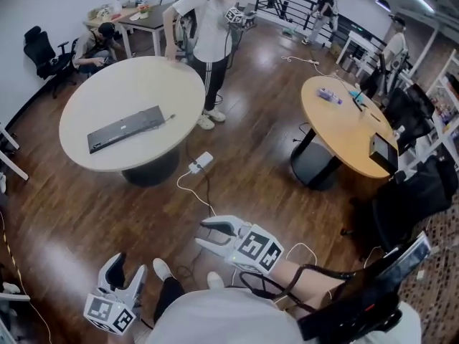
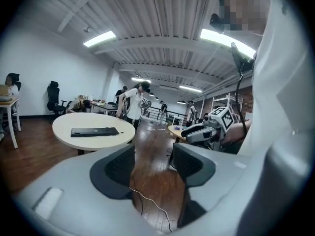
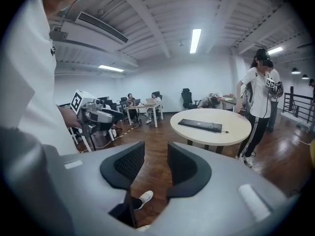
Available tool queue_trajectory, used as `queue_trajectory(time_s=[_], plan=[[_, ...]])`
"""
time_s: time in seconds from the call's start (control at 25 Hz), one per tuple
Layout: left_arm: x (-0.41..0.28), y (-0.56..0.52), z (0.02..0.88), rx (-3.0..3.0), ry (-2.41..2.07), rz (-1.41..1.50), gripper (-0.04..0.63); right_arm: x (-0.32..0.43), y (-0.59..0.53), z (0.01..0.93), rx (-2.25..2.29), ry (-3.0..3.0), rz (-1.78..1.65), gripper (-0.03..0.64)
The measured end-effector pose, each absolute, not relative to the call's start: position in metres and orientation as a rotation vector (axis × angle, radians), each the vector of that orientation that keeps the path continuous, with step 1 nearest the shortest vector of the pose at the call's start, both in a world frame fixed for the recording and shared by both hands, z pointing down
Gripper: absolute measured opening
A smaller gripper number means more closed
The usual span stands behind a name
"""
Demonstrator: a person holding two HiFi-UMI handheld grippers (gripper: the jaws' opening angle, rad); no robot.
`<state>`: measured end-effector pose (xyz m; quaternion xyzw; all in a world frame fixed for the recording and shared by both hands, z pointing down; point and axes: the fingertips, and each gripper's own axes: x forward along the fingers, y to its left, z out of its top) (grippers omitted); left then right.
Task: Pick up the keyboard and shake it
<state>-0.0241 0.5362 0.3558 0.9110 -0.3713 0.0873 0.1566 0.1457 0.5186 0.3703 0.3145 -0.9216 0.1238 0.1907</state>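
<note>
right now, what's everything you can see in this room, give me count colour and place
keyboard: one, black, lying flat on the white table
white table: one, round, left of centre
wooden table: one, tan, round, at the right, with small items on it
power strip: one, white, on the floor beside the white table
office chair: one, black, far left
standing person: one, white shirt, at the far side of the white table
seated person: one, clothes too small to tell, next to the office chair
left tongs: one, pale grey with dark pads, open and empty, low left
right tongs: one, pale grey with dark pads, open and empty, low centre
</note>
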Motion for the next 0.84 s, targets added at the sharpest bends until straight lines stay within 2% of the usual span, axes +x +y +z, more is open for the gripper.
queue_trajectory(time_s=[0.36,0.84], plan=[[-0.027,0.543,0.34,2.635,-1.043,0.277,0.239,0.137,0.532,0.358,0.891,-2.586,0.35,0.138],[0.003,0.57,0.349,2.649,-1.06,0.284,0.239,0.164,0.565,0.367,0.871,-2.583,0.343,0.127]])
